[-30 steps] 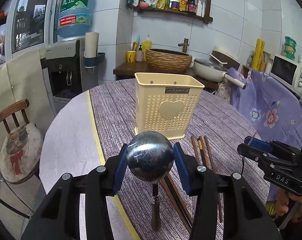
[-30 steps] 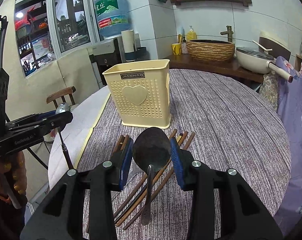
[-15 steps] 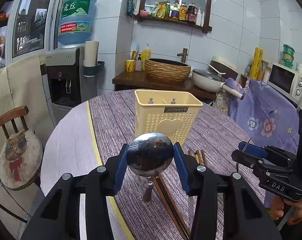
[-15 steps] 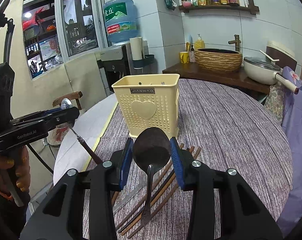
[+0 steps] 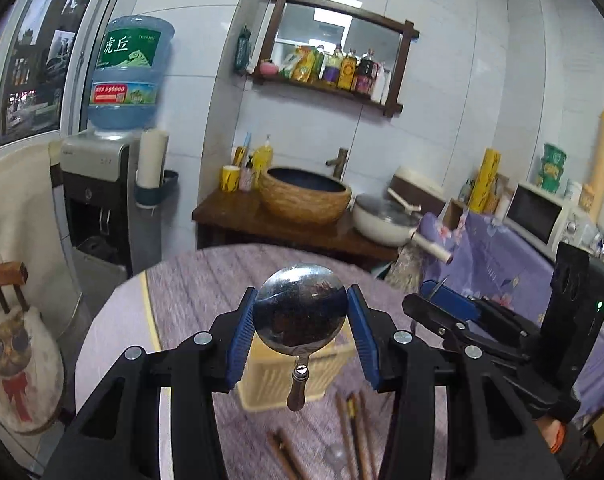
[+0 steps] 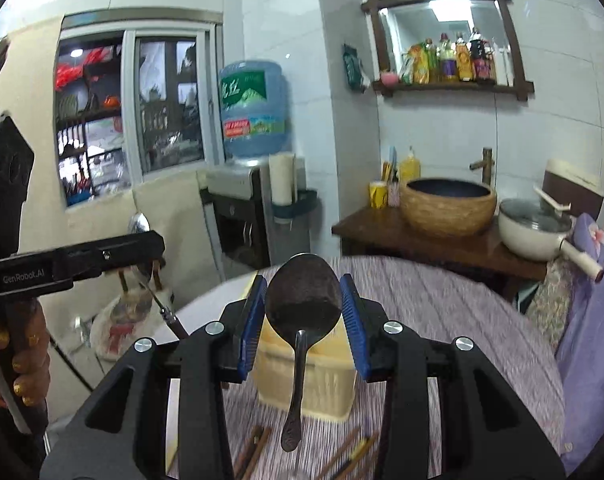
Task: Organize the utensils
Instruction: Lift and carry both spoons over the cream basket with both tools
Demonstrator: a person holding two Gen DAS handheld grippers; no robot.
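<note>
two spoons are in the air at this moment, one in each gripper. the left gripper (image 5: 302, 316) is clamped on the bowl of a round spoon (image 5: 300, 312), and the handle hangs down in front of the cream utensil basket (image 5: 262, 376). the right gripper (image 6: 303, 300) is clamped on the bowl of a darker oval spoon (image 6: 303, 296), and its long handle also hangs down in front of the basket (image 6: 321, 380). the basket stands on the round table (image 6: 441, 312), near its middle, and both spoons are above the table and on the near side of the basket, not inside it.

as a judgement, the task is only at an early part. the two spoons are picked up but not yet put in the basket. several wooden chopsticks (image 5: 351, 420) lie on the table just in front of the basket, toward the near edge, so these are left to do after the spoons.

some things are hard to see. the grippers and spoons cover most of the basket, so its opening and its compartments are not visible, and one cannot tell if something is already inside. the table and chopsticks (image 6: 258, 446) are blurred and cut off by the gripper bodies, so their exact count is not clear. in the left wrist view the right gripper's spoon shows only as a thin edge.
</note>
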